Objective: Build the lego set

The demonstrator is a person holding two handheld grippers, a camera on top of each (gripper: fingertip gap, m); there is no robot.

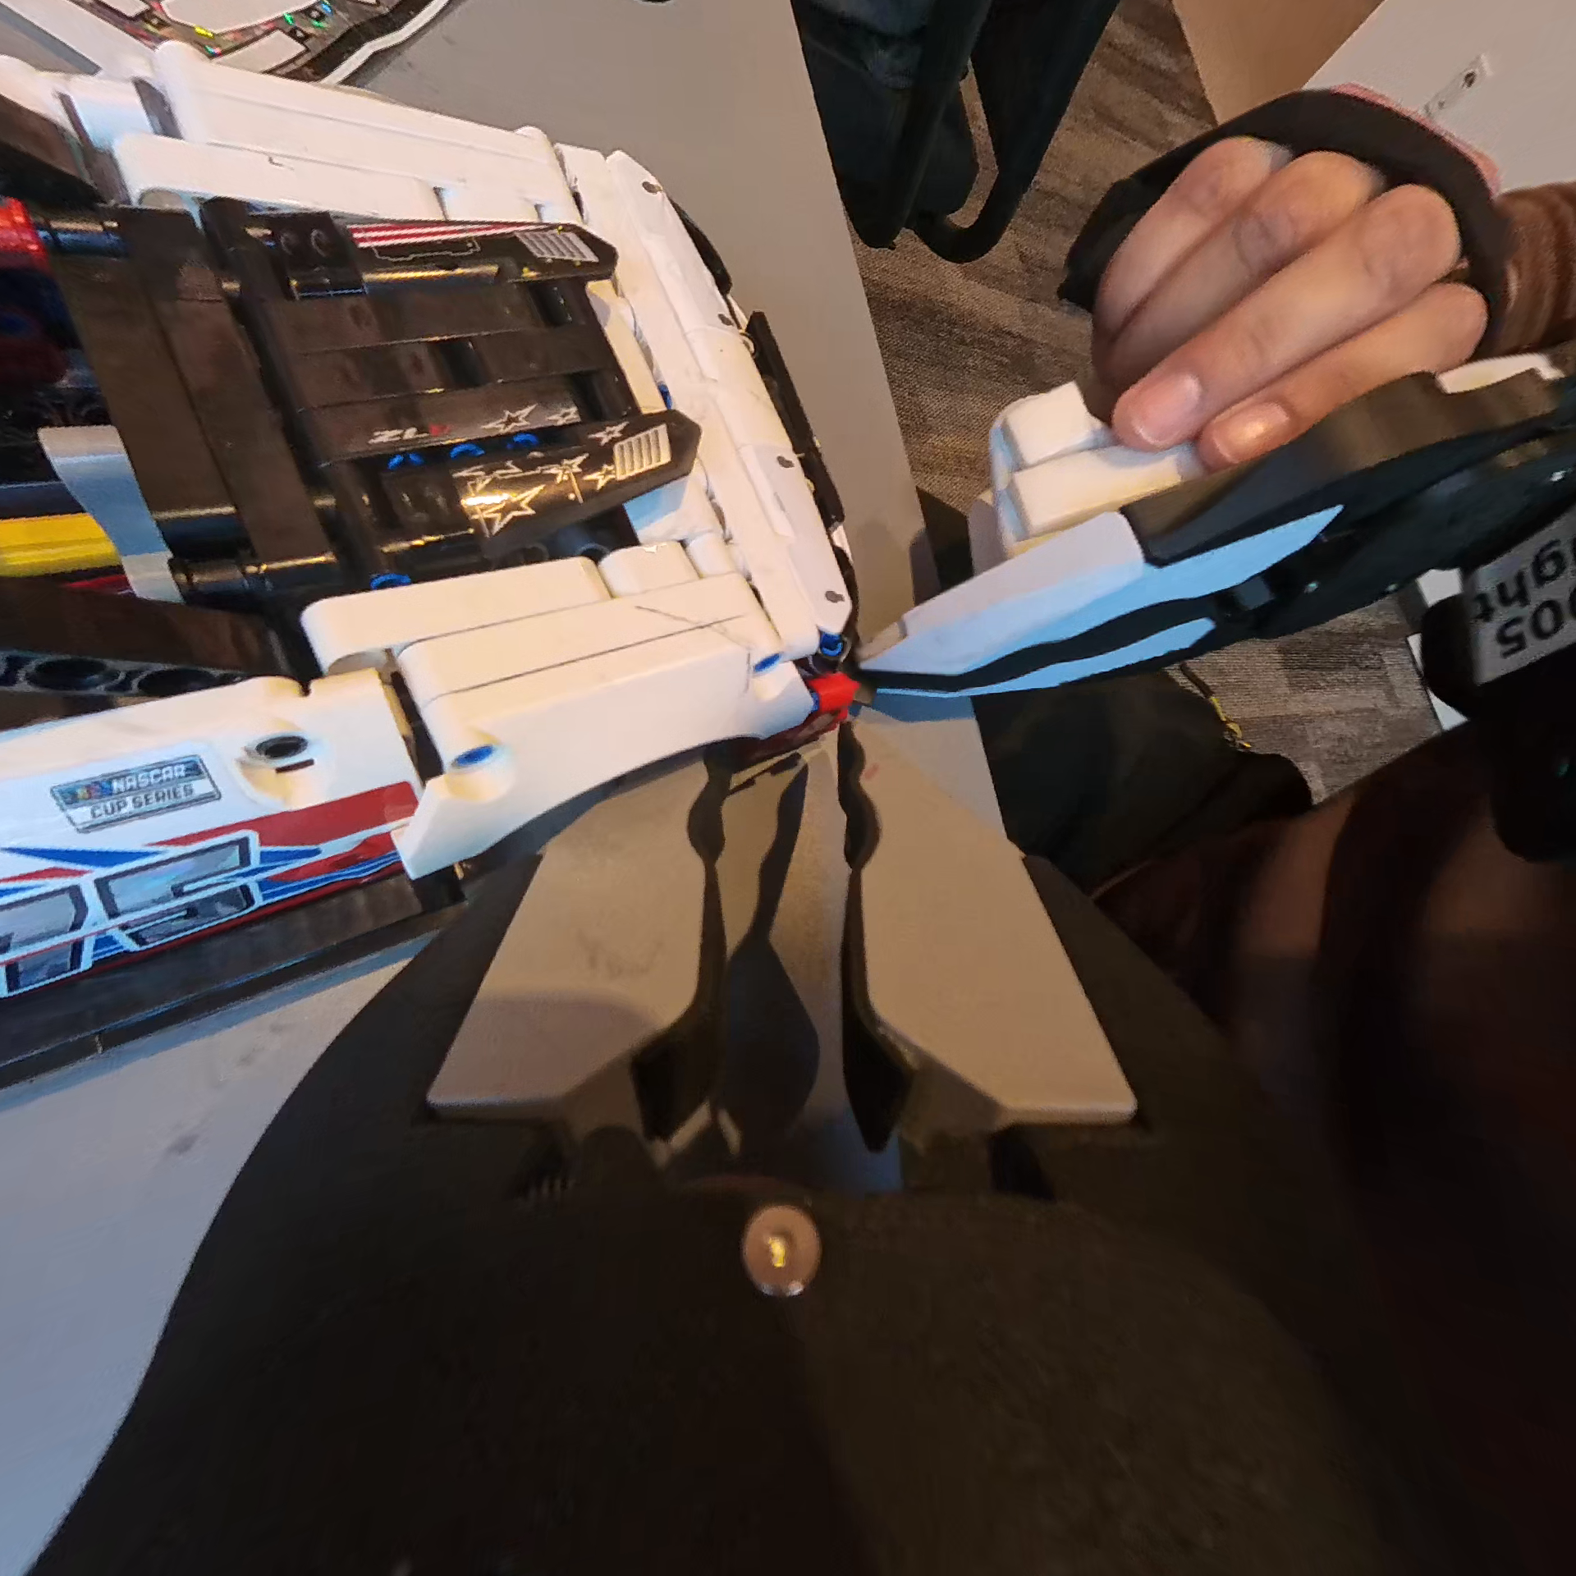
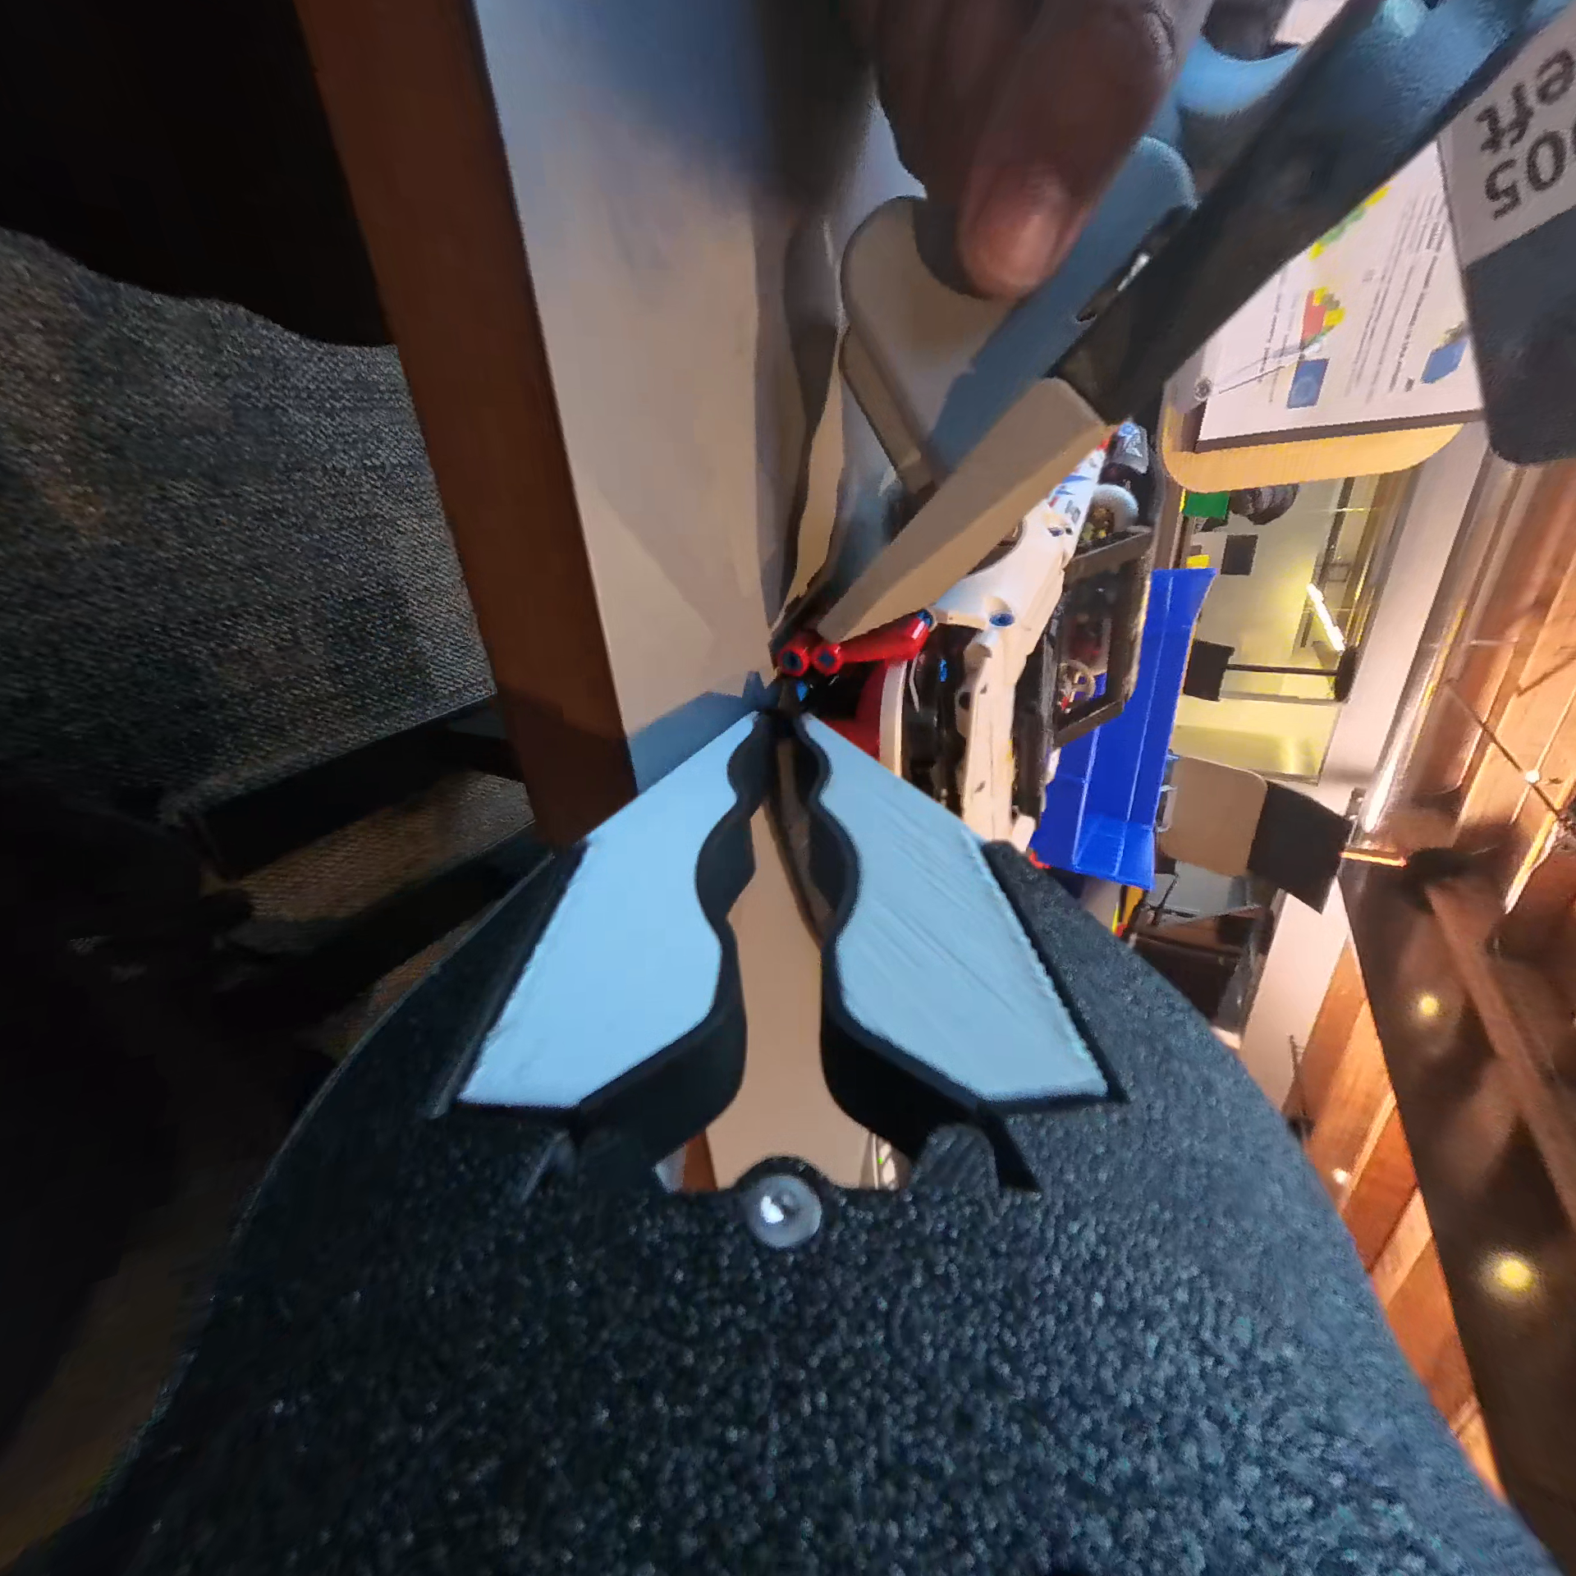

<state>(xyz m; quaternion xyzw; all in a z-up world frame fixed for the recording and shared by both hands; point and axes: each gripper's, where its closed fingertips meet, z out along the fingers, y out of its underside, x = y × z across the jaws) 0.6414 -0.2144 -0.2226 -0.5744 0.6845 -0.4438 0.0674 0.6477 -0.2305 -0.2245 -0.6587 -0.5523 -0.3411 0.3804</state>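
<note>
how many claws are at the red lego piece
2. The left claw reaches the red connector from below in the left wrist view; the right claw comes in from the right. Contact unclear.

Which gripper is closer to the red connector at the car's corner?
Left, but only marginally. In the right wrist view the left gripper has a fingertip on the red connector. The right gripper tips meet just beside it.

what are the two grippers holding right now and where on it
Both the left gripper and right gripper pinch at the red piece on the white car's corner; firm grip cannot be told.
</note>
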